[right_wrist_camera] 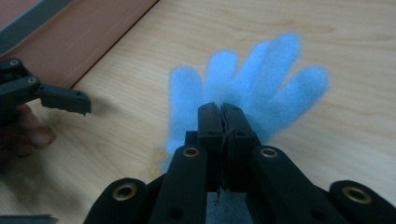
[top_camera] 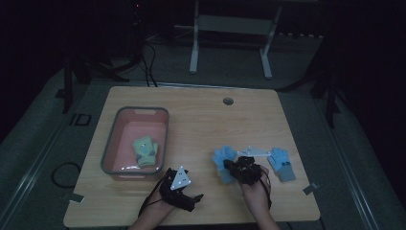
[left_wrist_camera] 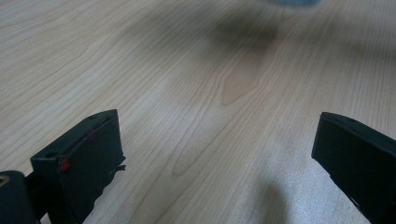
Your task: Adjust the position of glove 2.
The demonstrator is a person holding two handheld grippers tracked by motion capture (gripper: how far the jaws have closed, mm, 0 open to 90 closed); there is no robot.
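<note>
Right gripper view: your right hand-held gripper [right_wrist_camera: 223, 109] is clamped on the blue glove [right_wrist_camera: 252, 88]; left hand-held gripper [left_wrist_camera: 212, 154] gapes idle; next, lift toward the pink bin [top_camera: 111, 143].

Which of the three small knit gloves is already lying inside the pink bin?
The yellow-green knit glove, lying in the pink grey-rimmed bin. Both blue knit gloves lie on the wooden table.

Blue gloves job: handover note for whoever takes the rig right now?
Right gripper: jaws shut on the left blue glove, low over the table.
Left gripper: jaws open, empty, above bare wood near the pink bin.
Second blue glove lies flat to the right.
Done: a yellow-green glove sits in the bin.
Left, likely: bin both blue gloves.
</note>
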